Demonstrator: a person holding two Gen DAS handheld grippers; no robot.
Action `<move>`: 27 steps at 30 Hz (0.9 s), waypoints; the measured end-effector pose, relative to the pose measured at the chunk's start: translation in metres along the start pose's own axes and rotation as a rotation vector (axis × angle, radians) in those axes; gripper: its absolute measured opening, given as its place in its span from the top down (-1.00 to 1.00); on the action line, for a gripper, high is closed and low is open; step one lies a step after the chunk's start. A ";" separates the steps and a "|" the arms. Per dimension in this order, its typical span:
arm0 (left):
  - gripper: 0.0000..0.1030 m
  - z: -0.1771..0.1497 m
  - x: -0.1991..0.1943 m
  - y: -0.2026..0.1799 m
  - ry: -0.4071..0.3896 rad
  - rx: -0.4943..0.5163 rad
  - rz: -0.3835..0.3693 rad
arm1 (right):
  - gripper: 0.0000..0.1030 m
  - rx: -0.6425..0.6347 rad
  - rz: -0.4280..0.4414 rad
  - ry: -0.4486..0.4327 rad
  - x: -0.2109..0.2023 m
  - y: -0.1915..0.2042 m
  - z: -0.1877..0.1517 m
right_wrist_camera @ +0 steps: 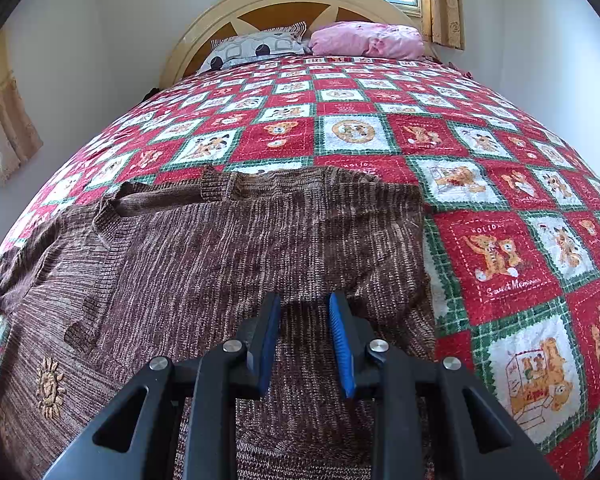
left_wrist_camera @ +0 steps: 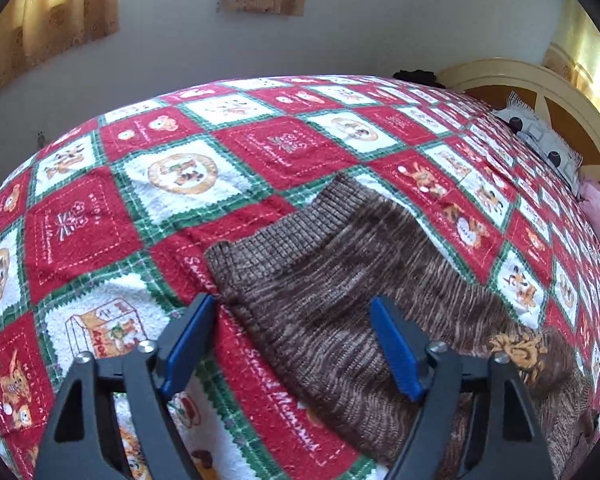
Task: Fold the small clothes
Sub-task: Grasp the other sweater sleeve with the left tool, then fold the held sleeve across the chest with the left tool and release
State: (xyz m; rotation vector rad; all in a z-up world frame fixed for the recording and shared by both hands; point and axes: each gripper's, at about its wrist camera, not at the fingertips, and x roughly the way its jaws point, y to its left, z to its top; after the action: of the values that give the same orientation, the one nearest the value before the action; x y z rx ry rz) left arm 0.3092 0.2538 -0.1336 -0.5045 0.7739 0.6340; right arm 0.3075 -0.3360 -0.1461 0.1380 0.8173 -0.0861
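Left claw (left_wrist_camera: 296,340) hangs wide apart over the brown sweater (left_wrist_camera: 340,280) on the bed's quilt (left_wrist_camera: 100,220). Right claw (right_wrist_camera: 305,344), narrowly parted, hovers above the knit; its own body hides the near hem.

Your left hand-held gripper (left_wrist_camera: 294,312) and right hand-held gripper (right_wrist_camera: 304,308) share black frames, silver screws, and ridged blue pads (right_wrist_camera: 342,350).

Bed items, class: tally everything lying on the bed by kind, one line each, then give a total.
Brown knitted sweater: 1
Patchwork blanket: 1
Pillows: 2, one patterned white, one pink
Total: 4
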 end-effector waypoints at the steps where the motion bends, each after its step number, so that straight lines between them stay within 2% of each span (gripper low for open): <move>1: -0.11 0.002 -0.001 0.001 -0.003 -0.004 -0.027 | 0.47 0.001 0.001 0.000 0.000 0.000 0.000; 2: 0.36 0.004 -0.003 0.002 -0.001 -0.007 -0.046 | 0.47 0.002 0.002 0.000 0.000 0.000 0.000; 4: 0.73 0.009 -0.001 0.004 0.010 -0.014 -0.065 | 0.47 0.001 0.002 0.000 0.000 0.000 0.000; 8: 0.81 0.012 -0.001 0.006 0.018 -0.016 -0.119 | 0.47 0.001 0.002 0.000 0.000 -0.001 0.000; 11: 0.83 0.016 -0.013 0.005 -0.022 -0.045 -0.175 | 0.47 0.000 0.002 0.000 0.000 -0.001 0.000; 13: 0.83 0.018 -0.025 -0.010 -0.057 -0.014 -0.202 | 0.47 0.000 0.002 0.000 0.000 -0.001 0.000; 16: 0.83 0.010 -0.055 -0.056 -0.130 0.127 -0.241 | 0.47 0.000 0.004 -0.001 0.000 -0.001 0.000; 18: 0.83 -0.006 -0.077 -0.095 -0.168 0.234 -0.302 | 0.47 0.000 0.004 -0.001 0.000 -0.002 0.000; 23: 0.83 -0.084 -0.128 -0.190 -0.208 0.537 -0.470 | 0.47 0.000 0.006 -0.002 0.000 -0.002 0.000; 25: 0.83 -0.123 -0.141 -0.217 -0.216 0.647 -0.514 | 0.47 0.000 0.006 -0.002 0.000 -0.002 0.000; 27: 0.83 -0.148 -0.145 -0.231 -0.205 0.710 -0.534 | 0.47 0.000 0.006 -0.002 0.001 -0.001 0.000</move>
State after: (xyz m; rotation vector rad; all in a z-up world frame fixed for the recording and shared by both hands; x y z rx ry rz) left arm 0.3171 -0.0505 -0.0708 0.0221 0.5826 -0.1025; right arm 0.3075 -0.3374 -0.1468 0.1402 0.8145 -0.0807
